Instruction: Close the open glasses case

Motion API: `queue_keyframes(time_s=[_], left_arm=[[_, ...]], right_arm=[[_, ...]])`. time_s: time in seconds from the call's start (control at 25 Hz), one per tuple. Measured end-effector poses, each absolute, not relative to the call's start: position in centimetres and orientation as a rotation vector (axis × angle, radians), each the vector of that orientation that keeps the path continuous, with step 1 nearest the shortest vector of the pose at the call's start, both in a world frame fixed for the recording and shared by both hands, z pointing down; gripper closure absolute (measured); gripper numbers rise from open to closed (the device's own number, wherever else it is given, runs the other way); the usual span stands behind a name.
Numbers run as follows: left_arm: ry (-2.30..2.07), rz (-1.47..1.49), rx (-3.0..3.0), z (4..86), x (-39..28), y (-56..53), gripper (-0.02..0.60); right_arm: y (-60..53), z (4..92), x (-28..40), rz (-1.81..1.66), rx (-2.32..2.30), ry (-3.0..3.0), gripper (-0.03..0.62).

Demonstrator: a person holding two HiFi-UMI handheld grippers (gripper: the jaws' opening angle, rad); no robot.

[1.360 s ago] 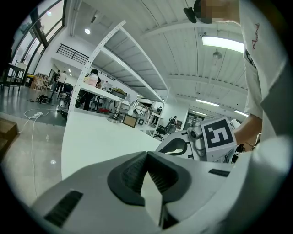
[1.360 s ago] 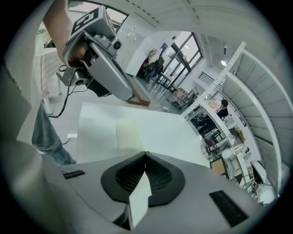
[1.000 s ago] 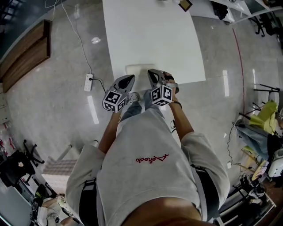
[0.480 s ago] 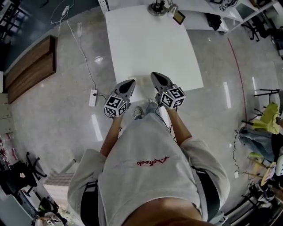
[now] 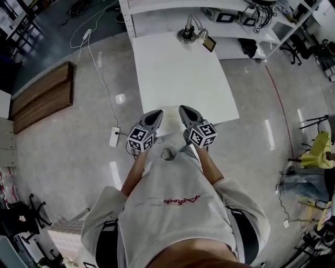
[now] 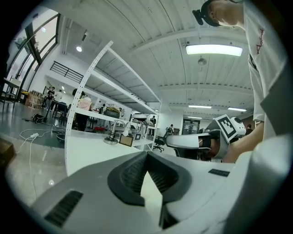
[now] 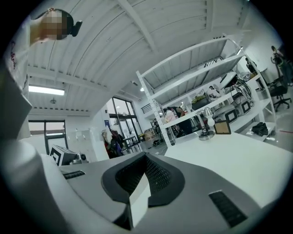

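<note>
The left gripper's fingers (image 6: 128, 176) are pressed together at their tips with nothing between them, and the right gripper's fingers (image 7: 160, 178) stand the same way, shut and empty. In the head view the left gripper (image 5: 157, 113) and right gripper (image 5: 183, 109) hang side by side over the near edge of the white table (image 5: 178, 73), both pointing roughly level toward its far end.

A second ago their tips sat lower, right at the glasses case. Both have since lifted clear, and the right one has rolled, so its marker cube (image 5: 203, 135) now shows different faces. The glasses case (image 5: 169, 124) lies on the table's near edge between the two grippers, touched by neither. It is pale against the white top and too faint to tell whether its lid is down.

The head view has also tipped up. The desk lamp (image 5: 188, 31) and small picture frame (image 5: 209, 44) at the table's far end now show fully, with the shelving (image 5: 157, 6) behind them.
</note>
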State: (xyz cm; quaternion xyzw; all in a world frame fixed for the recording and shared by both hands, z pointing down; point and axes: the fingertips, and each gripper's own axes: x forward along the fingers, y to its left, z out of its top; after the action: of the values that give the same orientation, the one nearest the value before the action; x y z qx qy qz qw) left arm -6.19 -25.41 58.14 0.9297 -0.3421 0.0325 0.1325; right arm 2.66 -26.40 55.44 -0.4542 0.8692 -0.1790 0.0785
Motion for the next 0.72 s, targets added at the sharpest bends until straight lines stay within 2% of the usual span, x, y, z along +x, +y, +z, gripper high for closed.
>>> queue_keyframes(time_s=[0.44, 0.72], left_arm=[[-1.036, 0.048, 2.721, 55.4, -4.6, -21.1, 0.558], [-1.051, 0.016, 2.727, 54.4, -3.1, -14.7, 0.558]], right_arm=[[-21.2, 52.7, 3.5, -0.400, -1.348, 2.681, 0.591], [-15.0, 52.8, 4.8, -0.394, -1.352, 2.699, 0.591]])
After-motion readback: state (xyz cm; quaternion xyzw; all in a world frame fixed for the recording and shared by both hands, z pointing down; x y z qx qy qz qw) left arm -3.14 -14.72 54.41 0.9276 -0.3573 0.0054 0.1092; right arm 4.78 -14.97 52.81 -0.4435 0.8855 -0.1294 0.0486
